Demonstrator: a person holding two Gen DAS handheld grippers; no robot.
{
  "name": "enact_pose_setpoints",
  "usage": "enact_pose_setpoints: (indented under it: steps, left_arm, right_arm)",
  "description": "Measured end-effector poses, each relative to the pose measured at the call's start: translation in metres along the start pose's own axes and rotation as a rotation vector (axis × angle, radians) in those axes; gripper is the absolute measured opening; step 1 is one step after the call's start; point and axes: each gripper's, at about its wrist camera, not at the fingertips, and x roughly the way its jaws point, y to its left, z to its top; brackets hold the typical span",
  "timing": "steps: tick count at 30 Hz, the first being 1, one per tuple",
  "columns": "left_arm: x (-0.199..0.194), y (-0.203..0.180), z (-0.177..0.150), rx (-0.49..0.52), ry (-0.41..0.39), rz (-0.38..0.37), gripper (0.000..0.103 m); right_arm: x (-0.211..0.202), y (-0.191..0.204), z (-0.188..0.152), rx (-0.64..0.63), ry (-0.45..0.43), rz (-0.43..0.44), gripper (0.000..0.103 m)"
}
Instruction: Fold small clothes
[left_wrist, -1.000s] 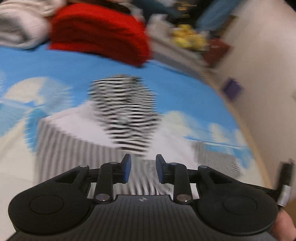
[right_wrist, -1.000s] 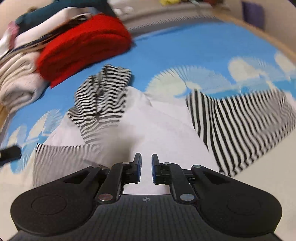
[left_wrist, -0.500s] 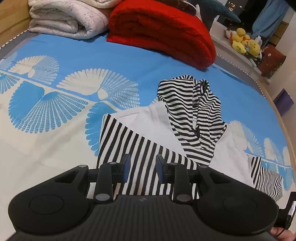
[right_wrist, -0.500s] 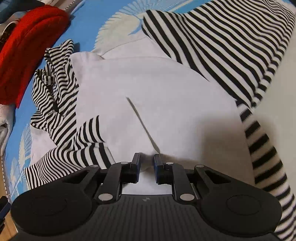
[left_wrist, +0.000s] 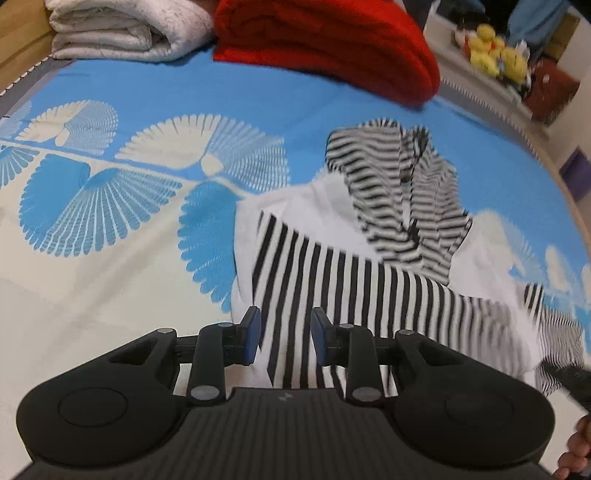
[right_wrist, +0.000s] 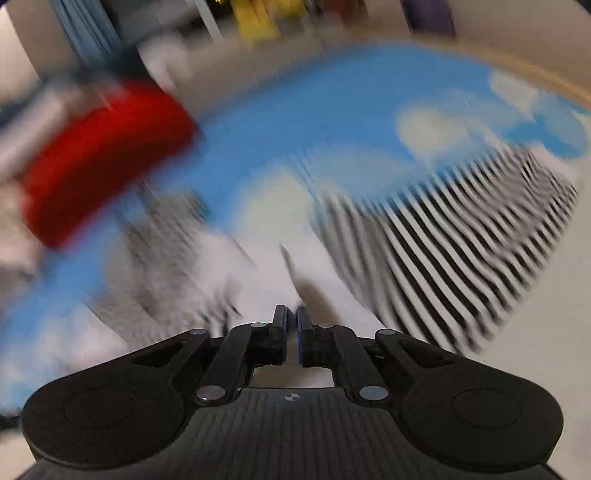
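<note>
Two grippers work one striped top (left_wrist: 332, 280), which lies mid-frame on the bed (left_wrist: 110, 288). My left gripper (left_wrist: 284, 334) hovers released above its striped sleeve. My right gripper (right_wrist: 291, 330) has just been closing and now pinches the top's white fabric. Red blanket (left_wrist: 325, 44) occupies upper frame.

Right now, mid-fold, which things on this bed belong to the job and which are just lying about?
For the job:
- striped hoodie, spread on the blue sheet
- left gripper, open over its striped sleeve
- right gripper, just closed on the white fabric

Lying about:
- red blanket
- white quilt
- yellow plush toys beyond the bed
</note>
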Motion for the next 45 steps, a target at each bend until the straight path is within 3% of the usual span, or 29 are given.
enact_pose_setpoints:
  steps: [1, 3, 5, 8, 11, 13, 14, 16, 19, 21, 23, 25, 26, 28, 30, 33, 36, 41, 45]
  left_arm:
    - [0.004, 0.000, -0.002, 0.005, 0.014, -0.002, 0.032]
    - [0.010, -0.002, -0.005, 0.016, 0.040, -0.009, 0.032]
    - [0.016, -0.006, -0.010, 0.036, 0.069, -0.032, 0.032]
    - [0.031, -0.010, -0.022, 0.073, 0.118, -0.053, 0.032]
    - [0.053, -0.009, -0.038, 0.132, 0.200, -0.019, 0.032]
    - [0.070, -0.005, -0.051, 0.214, 0.269, 0.077, 0.035]
    - [0.076, -0.002, -0.056, 0.233, 0.282, 0.102, 0.046]
    - [0.073, 0.001, -0.054, 0.222, 0.279, 0.100, 0.046]
    - [0.056, -0.008, -0.046, 0.236, 0.206, 0.100, 0.044]
    - [0.050, -0.014, -0.043, 0.230, 0.176, 0.057, 0.044]
    - [0.056, -0.016, -0.047, 0.225, 0.195, 0.042, 0.044]
    - [0.076, -0.009, -0.058, 0.195, 0.282, 0.100, 0.044]
    - [0.079, -0.007, -0.059, 0.187, 0.283, 0.104, 0.045]
    - [0.069, -0.015, -0.052, 0.213, 0.247, 0.109, 0.045]
    - [0.048, -0.027, -0.045, 0.241, 0.149, 0.109, 0.047]
    - [0.025, -0.047, -0.040, 0.254, 0.066, 0.110, 0.054]
    - [0.011, -0.065, -0.040, 0.254, 0.024, 0.088, 0.056]
    - [-0.003, -0.085, -0.034, 0.261, -0.030, 0.063, 0.061]
    - [-0.006, -0.092, -0.031, 0.252, -0.038, 0.052, 0.061]
  right_arm:
    - [0.015, -0.009, -0.004, 0.006, 0.081, -0.076, 0.005]
    - [0.027, -0.033, -0.009, 0.134, 0.141, -0.143, 0.009]
    - [0.027, -0.042, -0.005, 0.189, 0.134, -0.102, 0.009]
    - [0.018, -0.036, 0.002, 0.167, 0.065, 0.017, 0.009]
    - [0.023, -0.031, 0.004, 0.164, 0.091, 0.110, 0.019]
    - [0.037, -0.034, 0.003, 0.183, 0.161, 0.111, 0.020]
    - [0.043, -0.036, -0.001, 0.178, 0.200, 0.087, 0.020]
    - [0.056, -0.039, -0.006, 0.159, 0.281, 0.002, 0.020]
    - [0.054, -0.039, -0.004, 0.168, 0.271, -0.003, 0.021]
    - [0.046, -0.033, -0.001, 0.122, 0.230, 0.003, 0.021]
    - [0.039, -0.031, 0.001, 0.087, 0.204, 0.006, 0.022]
    - [0.037, -0.032, 0.003, 0.095, 0.207, -0.003, 0.022]
    - [0.037, -0.035, 0.003, 0.106, 0.213, -0.008, 0.022]
    - [0.033, -0.037, 0.006, 0.119, 0.213, -0.016, 0.022]
    - [0.022, -0.033, 0.012, 0.078, 0.166, -0.032, 0.022]
    - [-0.001, -0.012, 0.023, -0.094, 0.027, -0.071, 0.032]
    - [-0.024, -0.004, 0.030, -0.187, -0.052, -0.061, 0.039]
    - [-0.037, 0.000, 0.038, -0.260, -0.082, -0.048, 0.041]
    - [-0.037, -0.018, 0.050, -0.238, -0.077, -0.071, 0.044]
